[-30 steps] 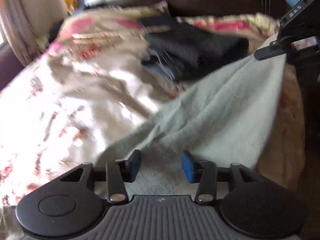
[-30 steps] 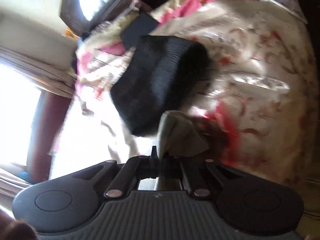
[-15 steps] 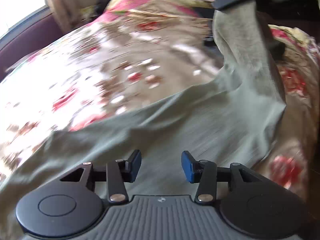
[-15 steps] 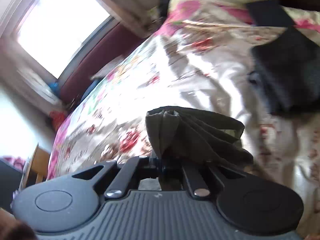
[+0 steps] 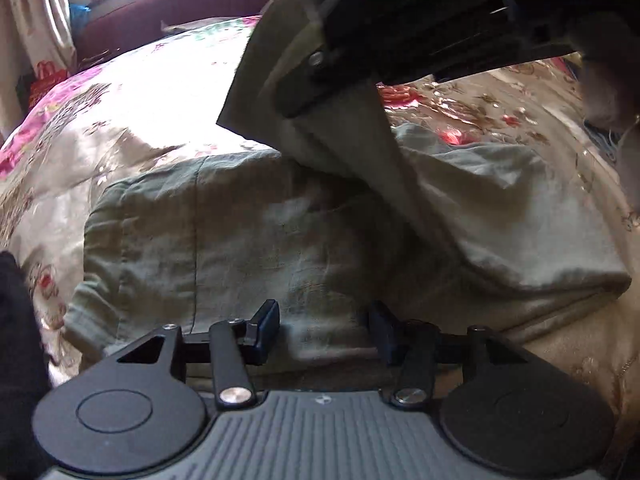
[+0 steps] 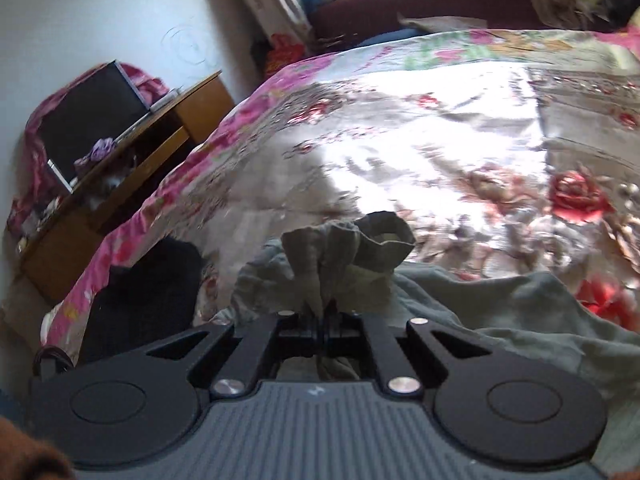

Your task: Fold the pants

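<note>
Grey-green pants (image 5: 280, 232) lie spread on the floral bedspread (image 5: 120, 128), with a seam running down their left part. My left gripper (image 5: 324, 320) hovers low over the near edge of the pants. Its jaws are opening, and the cloth lies below them, not pinched. My right gripper (image 6: 320, 312) is shut on a bunched end of the pants (image 6: 348, 248), held above the flat part (image 6: 500, 312). In the left wrist view that lifted end hangs from the black right gripper at the top and drapes down onto the spread cloth.
A black garment (image 6: 148, 280) lies at the bed's left edge, also dark at the left wrist view's left border (image 5: 16, 340). A wooden desk (image 6: 132, 160) with a dark screen stands beside the bed. A maroon bed end (image 6: 420, 4) and curtains are at the far side.
Both views swung across the bed. The right gripper carried the pinched pants end over toward the left gripper, so the cloth now doubles over itself. The left jaws stand a little wider.
</note>
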`<state>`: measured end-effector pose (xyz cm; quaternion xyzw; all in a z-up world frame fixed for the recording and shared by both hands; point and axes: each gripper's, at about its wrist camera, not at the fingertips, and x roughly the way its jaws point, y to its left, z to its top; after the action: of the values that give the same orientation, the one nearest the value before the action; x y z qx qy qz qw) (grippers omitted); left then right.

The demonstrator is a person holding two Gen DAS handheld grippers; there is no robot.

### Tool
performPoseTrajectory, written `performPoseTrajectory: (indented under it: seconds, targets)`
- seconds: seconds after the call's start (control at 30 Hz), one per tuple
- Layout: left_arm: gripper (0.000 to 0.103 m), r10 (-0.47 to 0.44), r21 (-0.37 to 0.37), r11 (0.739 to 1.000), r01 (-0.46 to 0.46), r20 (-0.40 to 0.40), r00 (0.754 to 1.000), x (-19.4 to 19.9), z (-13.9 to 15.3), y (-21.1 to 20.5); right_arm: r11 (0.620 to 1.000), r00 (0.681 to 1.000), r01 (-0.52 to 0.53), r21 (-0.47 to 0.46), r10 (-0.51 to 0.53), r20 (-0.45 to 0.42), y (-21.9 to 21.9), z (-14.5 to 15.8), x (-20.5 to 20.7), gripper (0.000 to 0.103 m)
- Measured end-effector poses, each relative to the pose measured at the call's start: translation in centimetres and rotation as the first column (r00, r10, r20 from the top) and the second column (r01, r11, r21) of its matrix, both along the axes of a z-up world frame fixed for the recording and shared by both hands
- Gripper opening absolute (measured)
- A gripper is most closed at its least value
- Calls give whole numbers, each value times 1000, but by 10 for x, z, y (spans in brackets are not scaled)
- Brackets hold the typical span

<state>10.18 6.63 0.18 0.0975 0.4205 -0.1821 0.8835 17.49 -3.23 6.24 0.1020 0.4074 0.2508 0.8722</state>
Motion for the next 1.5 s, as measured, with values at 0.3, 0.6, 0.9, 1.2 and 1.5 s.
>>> performPoseTrajectory:
  seconds: [0.3, 0.6, 0.9, 1.2, 1.5]
  targets:
    - [63, 54, -59, 997, -52, 37, 998, -19, 13, 40, 1000, 998, 26, -8, -25, 61, 59, 8, 7, 4]
    - [63, 37, 3, 999, -37, 34, 999, -36, 7, 60, 984, 989, -150, -91, 150, -8, 128, -29, 18, 9]
    - [63, 54, 54, 997, -53, -24, 998, -60, -2, 64, 970, 963, -239, -50, 231, -137, 124, -49, 15, 21]
    - [63, 92, 27, 995, -96, 113, 989, -46, 40, 76, 977, 977, -202, 64, 205, -58, 61, 0, 32, 39]
    - [64, 103, -22, 995, -101, 123, 987, 41, 2, 74, 997, 976, -41, -58, 28, -214, 18, -72, 94, 22]
